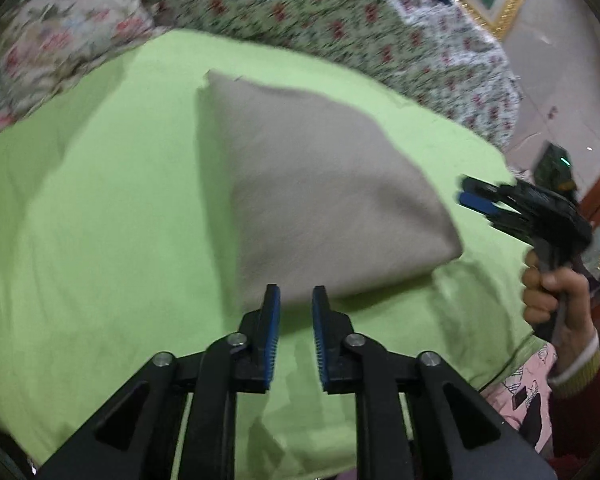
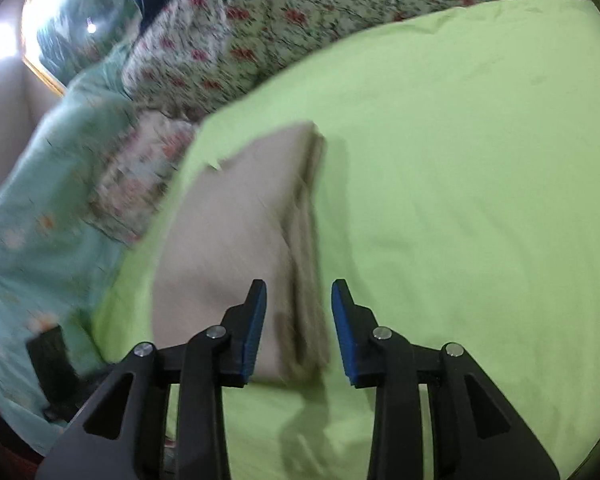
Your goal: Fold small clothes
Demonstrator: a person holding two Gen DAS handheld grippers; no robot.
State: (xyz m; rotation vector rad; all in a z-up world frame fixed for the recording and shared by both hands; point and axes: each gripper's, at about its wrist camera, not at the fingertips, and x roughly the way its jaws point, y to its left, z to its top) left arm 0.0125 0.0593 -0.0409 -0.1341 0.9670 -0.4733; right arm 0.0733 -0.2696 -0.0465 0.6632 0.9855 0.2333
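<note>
The folded cloth (image 1: 324, 184) is a plain beige-grey piece, soft and matte, lying flat on the lime-green sheet (image 1: 100, 220) that covers the bed. In the left wrist view it reads as a smooth four-sided pad with one sharp far corner and a rounded near corner; in the right wrist view its stacked layers show as a thick, slightly ragged edge along its right side. The left tongs (image 1: 296, 300) hang just in front of the cloth's near edge, blue ribbed pads apart, gripping nothing. The right tongs (image 2: 299, 296) stand released above the cloth's layered edge, also empty; a hand (image 1: 552, 292) holds their black handle. A flowered quilt (image 1: 340, 20) bunches behind the sheet, and a pale teal blanket (image 2: 40, 220) lies beside it.
</note>
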